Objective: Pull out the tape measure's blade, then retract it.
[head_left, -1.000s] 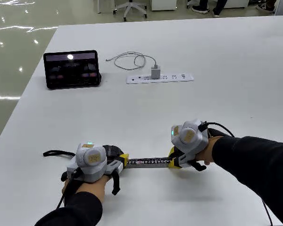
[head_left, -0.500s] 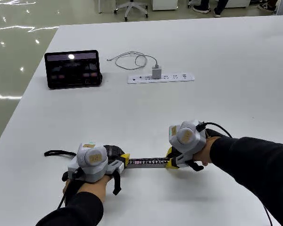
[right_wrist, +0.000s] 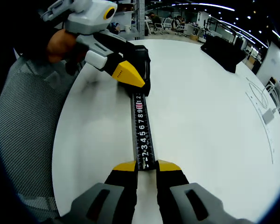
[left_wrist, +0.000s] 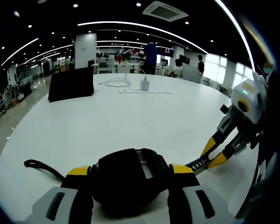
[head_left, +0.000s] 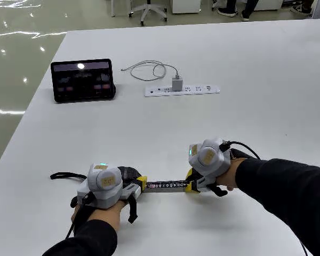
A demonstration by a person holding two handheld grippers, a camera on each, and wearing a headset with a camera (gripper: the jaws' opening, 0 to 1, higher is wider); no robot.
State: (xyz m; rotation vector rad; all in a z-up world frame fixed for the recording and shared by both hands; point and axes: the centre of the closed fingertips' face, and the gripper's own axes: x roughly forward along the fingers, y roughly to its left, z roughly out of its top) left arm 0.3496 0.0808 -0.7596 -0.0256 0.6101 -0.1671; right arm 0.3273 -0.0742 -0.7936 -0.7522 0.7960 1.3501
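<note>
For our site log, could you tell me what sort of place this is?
Probably an open-plan office or lab: a large white table stands on a glossy pale floor, long ceiling strip lights run overhead, and a wheeled office chair base stands beyond the table.

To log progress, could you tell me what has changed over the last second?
The right gripper, shut on the blade at its tip, has moved toward the left gripper, so the exposed blade is shorter. The left gripper stays shut on the tape measure case; the tablet and power strip are unmoved.
</note>
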